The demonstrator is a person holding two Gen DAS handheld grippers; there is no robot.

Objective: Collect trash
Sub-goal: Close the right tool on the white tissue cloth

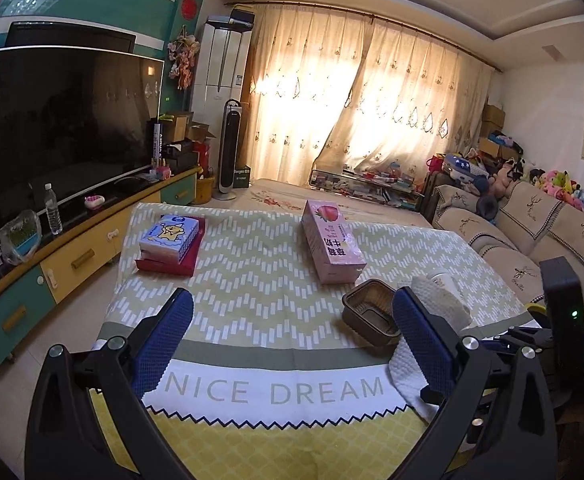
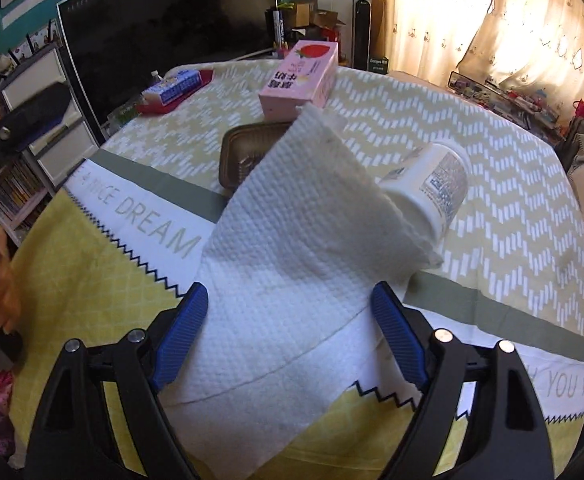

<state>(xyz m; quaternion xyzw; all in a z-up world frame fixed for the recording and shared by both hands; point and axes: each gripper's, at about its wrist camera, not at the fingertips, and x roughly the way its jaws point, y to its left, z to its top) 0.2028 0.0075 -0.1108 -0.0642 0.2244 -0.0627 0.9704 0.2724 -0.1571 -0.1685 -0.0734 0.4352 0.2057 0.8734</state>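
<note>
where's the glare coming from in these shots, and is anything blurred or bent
Left wrist view: backlit curtains blow out to white, fisheye bends the curtain rod, corners are black. Right wrist view: same curtain glare at upper right; the paper towel is sharp, while a hand at the left edge is smeared and dim.

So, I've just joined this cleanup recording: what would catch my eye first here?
A big white paper towel drapes over the near table edge, between the open right gripper. A white cup lies tipped beside it, a brown tray behind. Farther back sits a pink carton.
</note>
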